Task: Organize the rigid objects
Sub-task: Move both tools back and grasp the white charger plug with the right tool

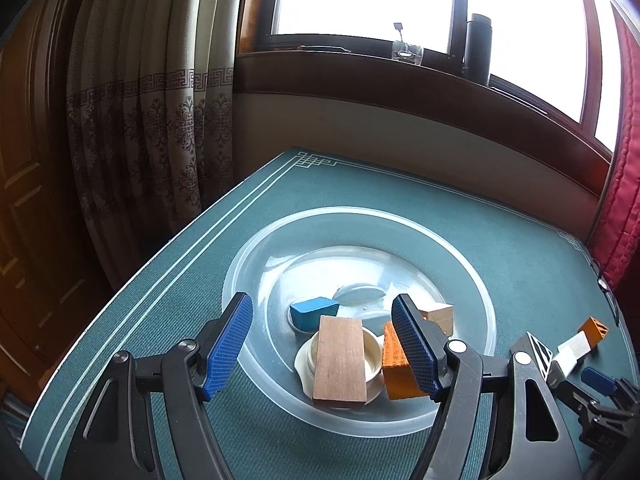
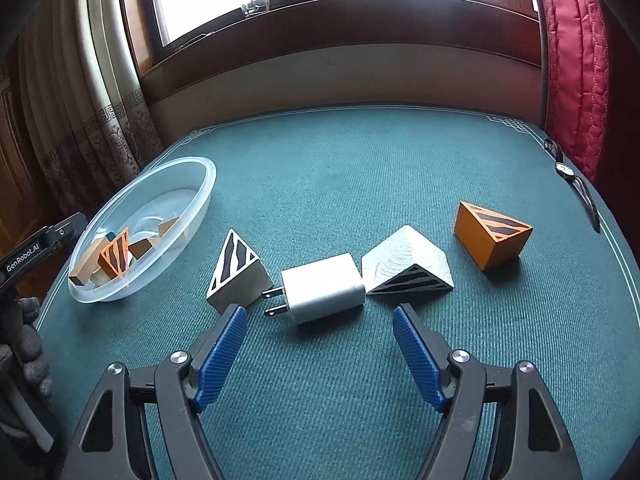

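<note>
A clear plastic bowl [image 1: 256,248] holds a brown wooden block [image 1: 340,364], a blue block [image 1: 312,312], an orange block [image 1: 394,364], a pale block [image 1: 438,314] and a white lid [image 1: 374,354]. My left gripper [image 1: 322,346] is open and empty above the bowl. In the right wrist view the bowl [image 2: 176,176] is at the left. A white charger plug [image 2: 324,294], a white striped wedge [image 2: 236,276], a pale wooden wedge [image 2: 408,268] and an orange striped wedge [image 2: 490,236] lie on the green table. My right gripper [image 2: 320,326] is open and empty just before the plug.
The green table [image 2: 360,168] ends at a wall under a window. A wristwatch [image 2: 572,176] lies at the right edge by a red curtain [image 2: 576,60]. A patterned curtain [image 1: 152,112] hangs at the left. A glass [image 1: 408,52] and a dark flask [image 1: 478,48] stand on the sill.
</note>
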Demonstrator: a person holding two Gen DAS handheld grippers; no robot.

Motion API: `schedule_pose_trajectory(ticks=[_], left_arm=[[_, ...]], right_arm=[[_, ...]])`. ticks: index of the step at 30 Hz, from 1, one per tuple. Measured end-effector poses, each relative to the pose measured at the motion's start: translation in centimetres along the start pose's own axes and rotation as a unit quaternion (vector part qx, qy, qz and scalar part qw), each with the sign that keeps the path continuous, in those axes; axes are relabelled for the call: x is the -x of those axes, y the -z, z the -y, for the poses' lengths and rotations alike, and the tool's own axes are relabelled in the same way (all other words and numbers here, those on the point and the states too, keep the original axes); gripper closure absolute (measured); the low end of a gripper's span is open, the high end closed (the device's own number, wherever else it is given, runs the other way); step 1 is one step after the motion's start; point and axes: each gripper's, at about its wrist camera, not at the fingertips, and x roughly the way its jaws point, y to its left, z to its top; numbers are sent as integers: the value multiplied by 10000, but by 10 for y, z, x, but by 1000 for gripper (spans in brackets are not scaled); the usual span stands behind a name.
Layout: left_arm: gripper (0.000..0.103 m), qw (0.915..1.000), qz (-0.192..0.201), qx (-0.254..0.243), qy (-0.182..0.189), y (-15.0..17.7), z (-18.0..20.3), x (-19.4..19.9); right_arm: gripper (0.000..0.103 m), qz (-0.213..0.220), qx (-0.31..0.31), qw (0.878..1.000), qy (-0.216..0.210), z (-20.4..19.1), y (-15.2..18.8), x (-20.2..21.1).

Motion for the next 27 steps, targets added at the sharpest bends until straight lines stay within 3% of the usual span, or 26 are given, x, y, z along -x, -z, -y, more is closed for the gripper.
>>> schedule_pose_trajectory(ticks=[15, 21, 23, 27], left_arm=[[26, 9959, -5, -626, 649, 8, 41, 26], [26, 9938, -50, -821, 752, 14, 53, 30], [26, 9935, -74, -848, 754, 15, 55, 29], [26, 9932, -116, -889, 738, 18, 58, 28]], right_arm=[[25, -232, 309, 9992, -63, -2, -12, -20], [32, -368, 415, 9985, -14, -5, -17, -30], [39, -386, 517, 9979, 26, -6, -18, -31], [40, -385, 604, 9974, 48, -7, -16, -29]])
